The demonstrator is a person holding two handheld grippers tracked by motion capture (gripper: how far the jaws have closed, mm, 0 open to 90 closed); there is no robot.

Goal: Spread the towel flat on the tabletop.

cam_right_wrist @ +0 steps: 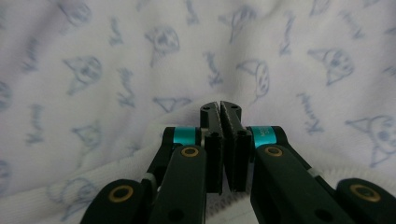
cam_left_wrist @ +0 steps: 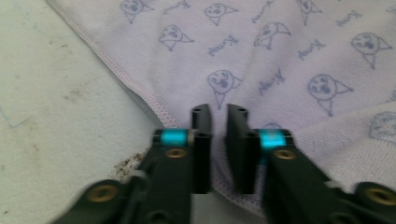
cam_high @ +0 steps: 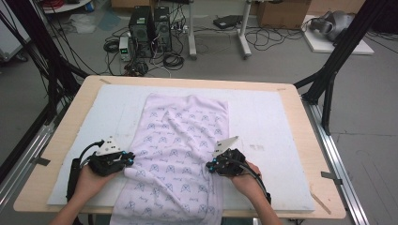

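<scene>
Even, soft overhead light leaves the high view bright yet slightly grainy with faint shadows, while both gripper views blur at their edges, most at 6 o'clock where the black jaws and the pale lilac printed cotton cloth (cam_right_wrist: 116,60) smear.

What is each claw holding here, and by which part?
Right claw pinches the lilac printed cloth at its right edge; left claw straddles its left hem, grip unclear.
</scene>
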